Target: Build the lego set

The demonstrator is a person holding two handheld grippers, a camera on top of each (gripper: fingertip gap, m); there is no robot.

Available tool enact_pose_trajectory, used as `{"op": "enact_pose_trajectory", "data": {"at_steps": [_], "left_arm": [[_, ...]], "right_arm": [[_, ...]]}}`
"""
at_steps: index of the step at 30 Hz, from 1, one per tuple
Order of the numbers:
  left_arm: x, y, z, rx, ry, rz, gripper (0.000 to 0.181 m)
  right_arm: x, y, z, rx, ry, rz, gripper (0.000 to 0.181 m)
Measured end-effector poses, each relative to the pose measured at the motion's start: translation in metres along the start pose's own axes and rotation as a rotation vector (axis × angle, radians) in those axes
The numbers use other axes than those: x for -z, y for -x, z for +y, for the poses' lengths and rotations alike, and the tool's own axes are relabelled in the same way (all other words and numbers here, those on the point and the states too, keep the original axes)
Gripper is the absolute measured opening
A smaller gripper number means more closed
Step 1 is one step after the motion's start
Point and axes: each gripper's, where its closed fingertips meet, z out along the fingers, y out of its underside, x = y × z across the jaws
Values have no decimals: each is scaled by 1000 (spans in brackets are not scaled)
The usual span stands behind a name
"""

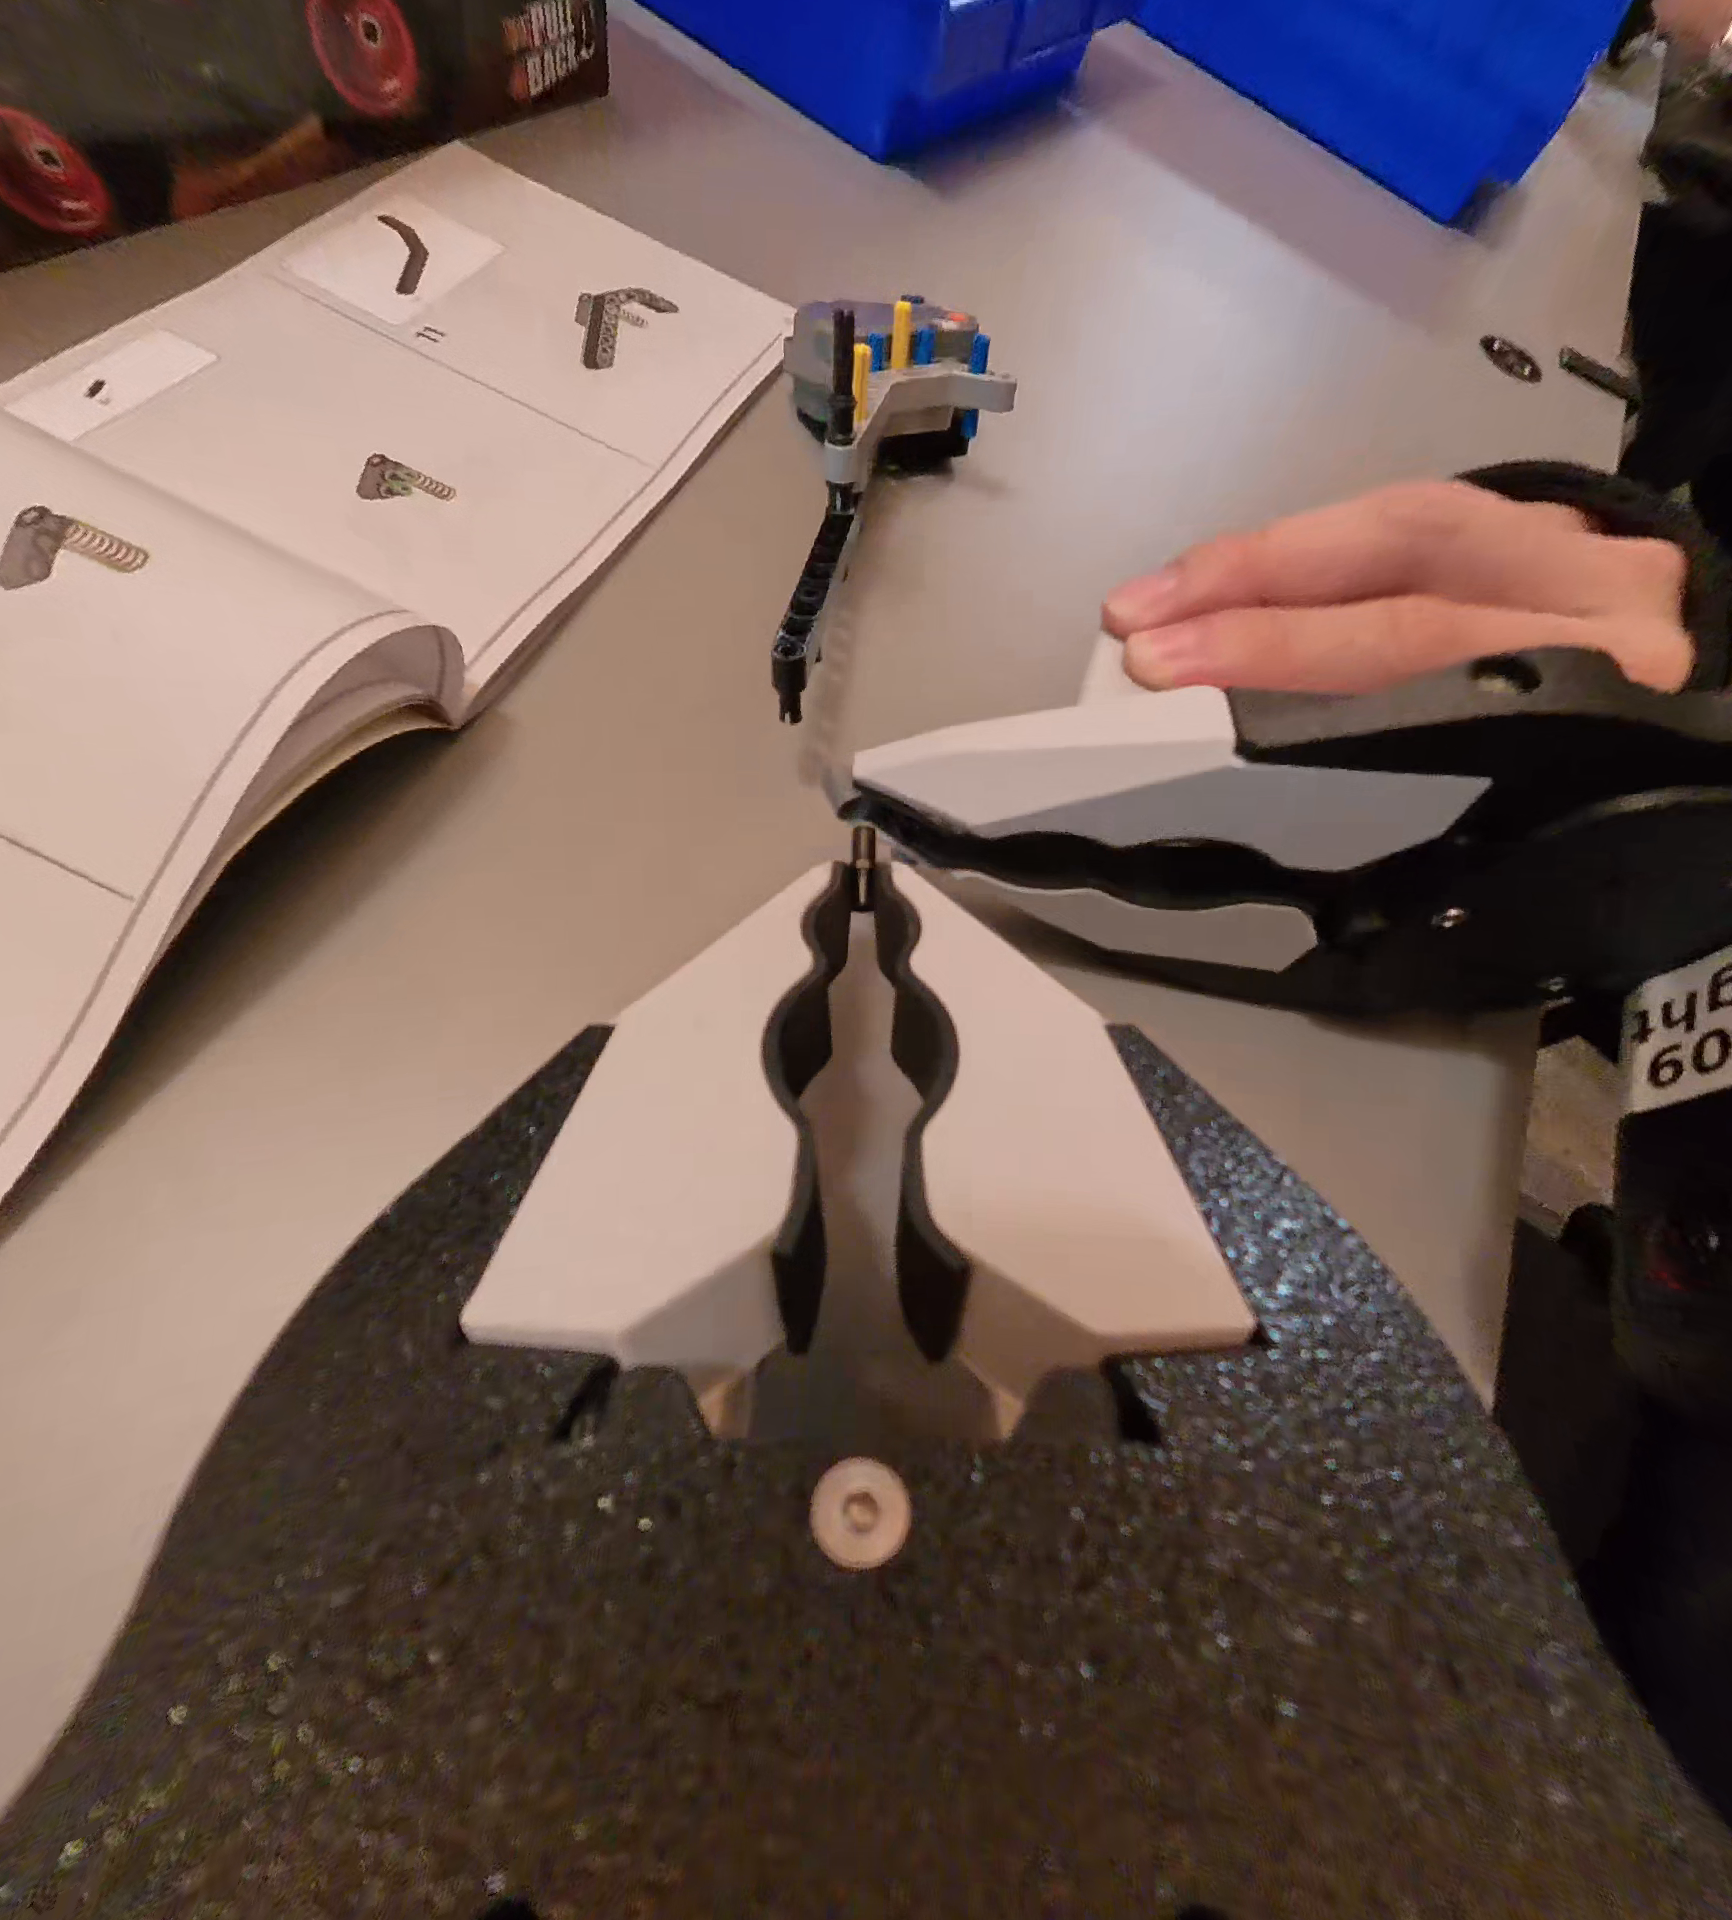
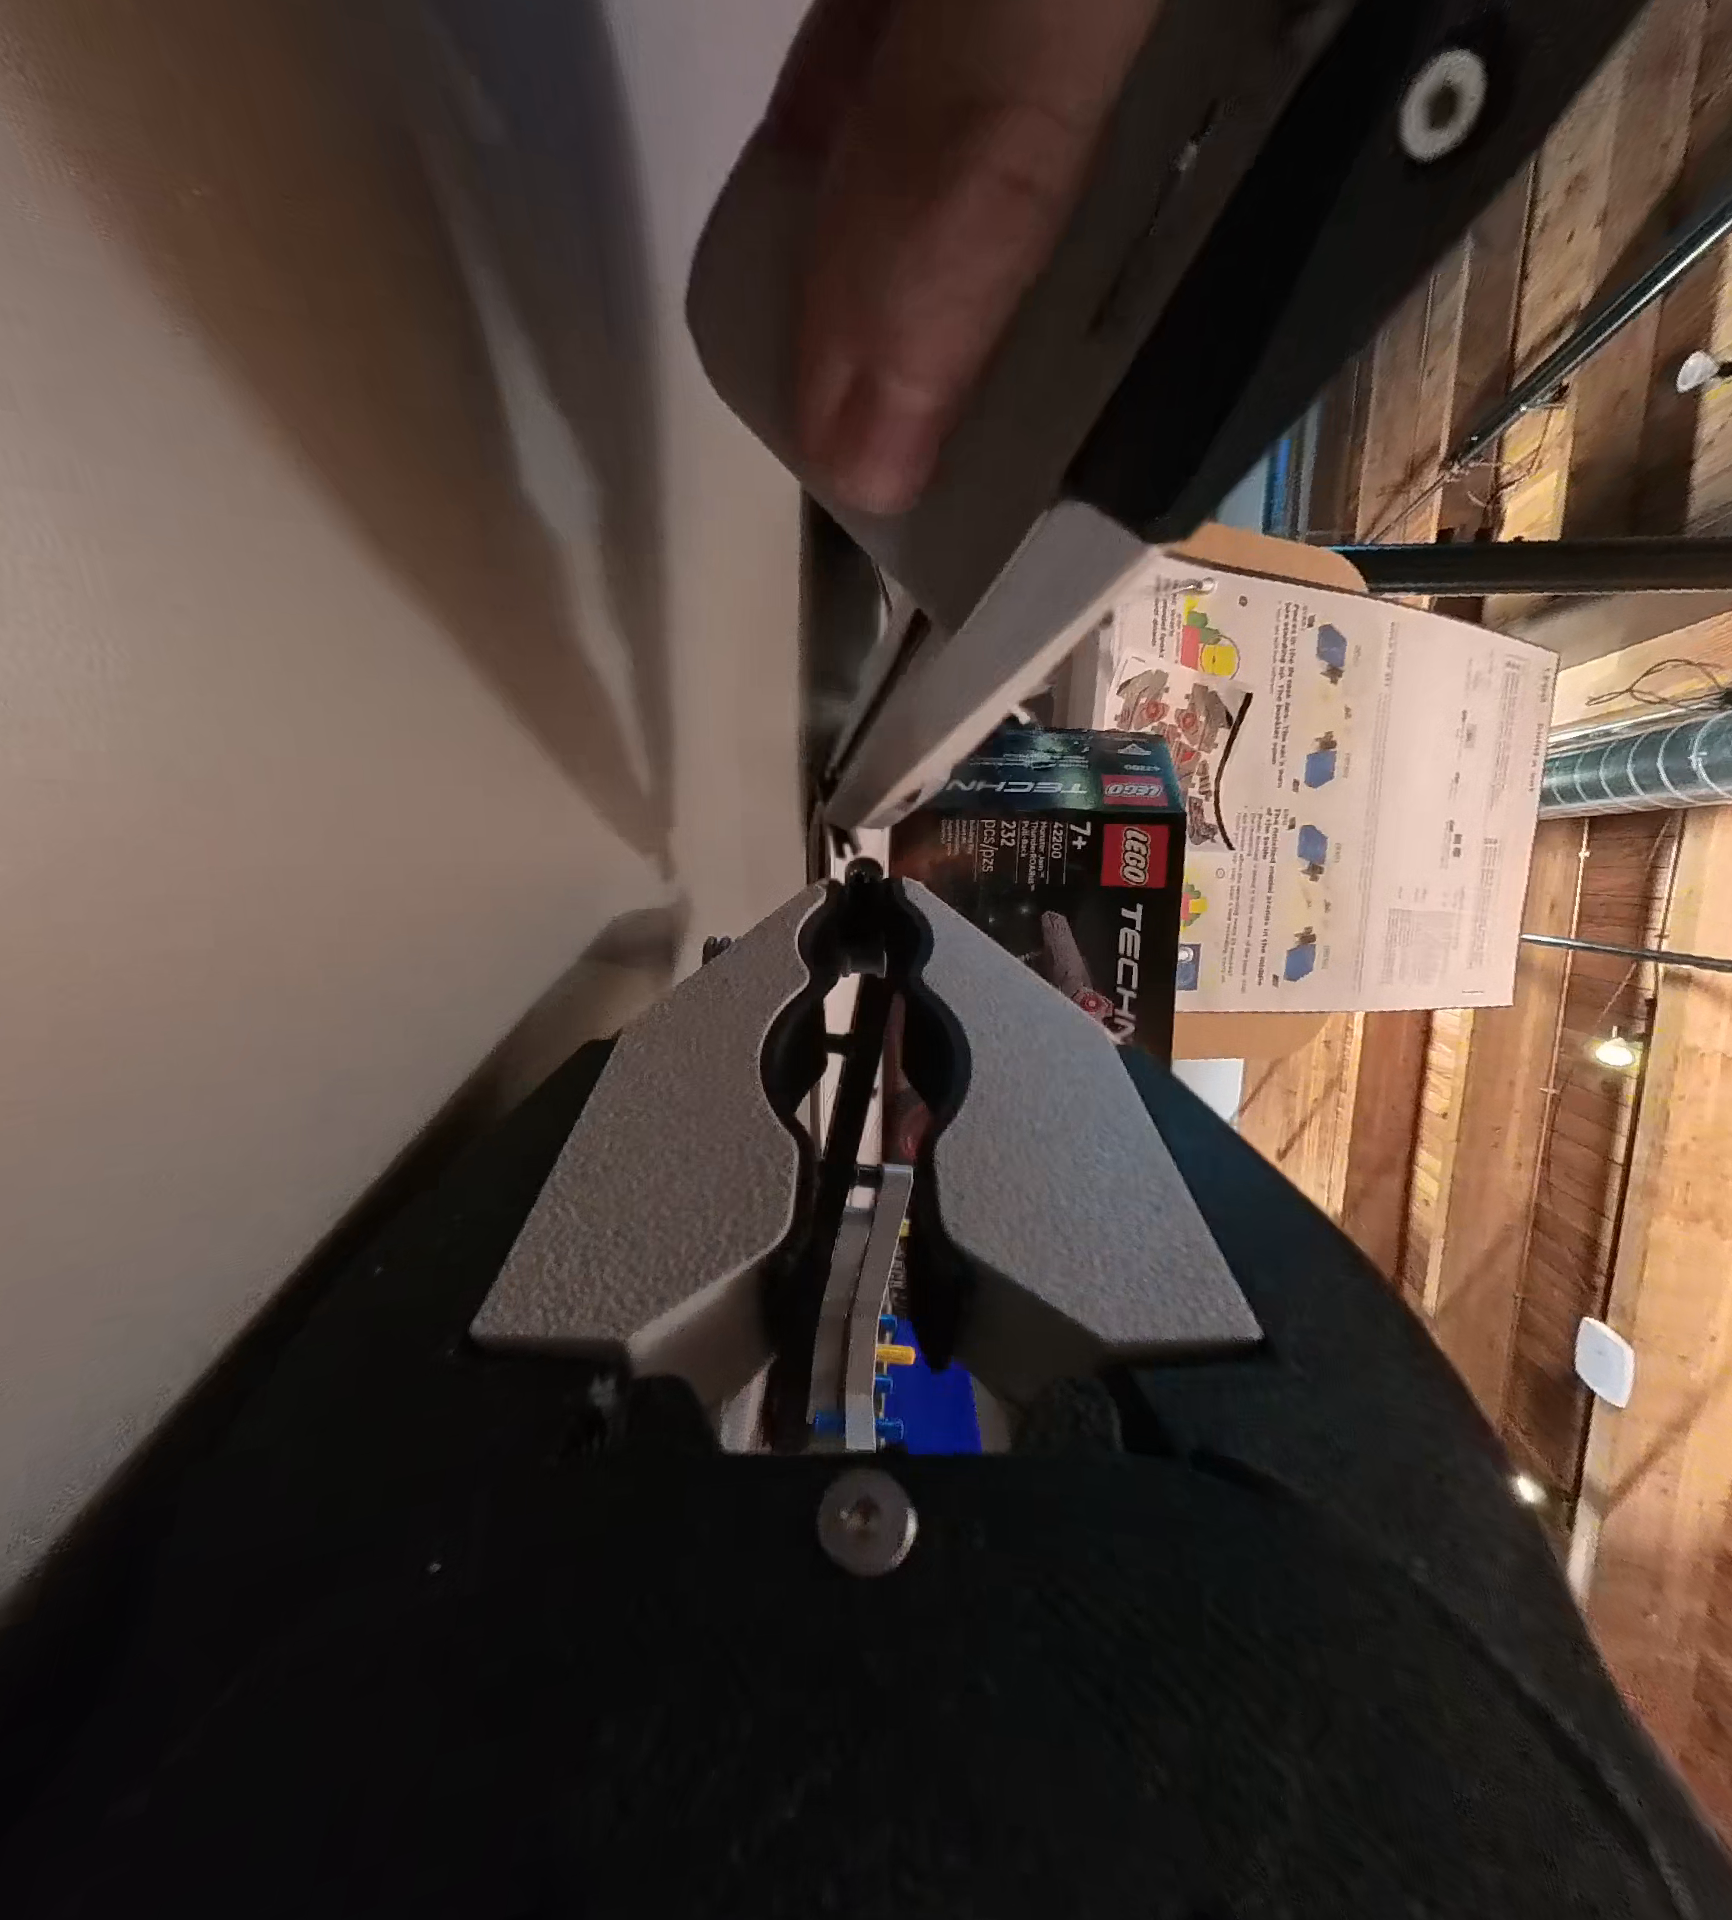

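Big smooth grey table [image 1: 1205, 343], with an open instruction booklet [image 1: 218, 582] sprawled along its left side. Half-built lego assembly [image 1: 888, 379] sits mid-table toward the far edge, well ahead of both claws: light-grey blocky body, blue and yellow pins sticking up, and a long black holed beam [image 1: 820, 582] trailing toward the claws. Left claw [image 1: 860, 902], matte grey wedges with wavy black rubber pads, is pinched shut on a tiny dark pin [image 1: 860, 871]. Right claw [image 2: 867, 914] comes in sideways, tip almost touching that pin, clamped on a small black pin [image 2: 859, 883].
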Motion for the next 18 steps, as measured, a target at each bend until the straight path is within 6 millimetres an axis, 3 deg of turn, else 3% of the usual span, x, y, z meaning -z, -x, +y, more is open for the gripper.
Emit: {"op": "enact_pose_trajectory", "data": {"at_steps": [11, 18], "left_arm": [[-1, 1, -6, 168, -42, 74, 3], [0, -4, -17, 442, -164, 217, 3]], "right_arm": [[0, -1, -1, 63, 12, 31, 6], [4, -12, 4, 67, 51, 89, 5]]}}
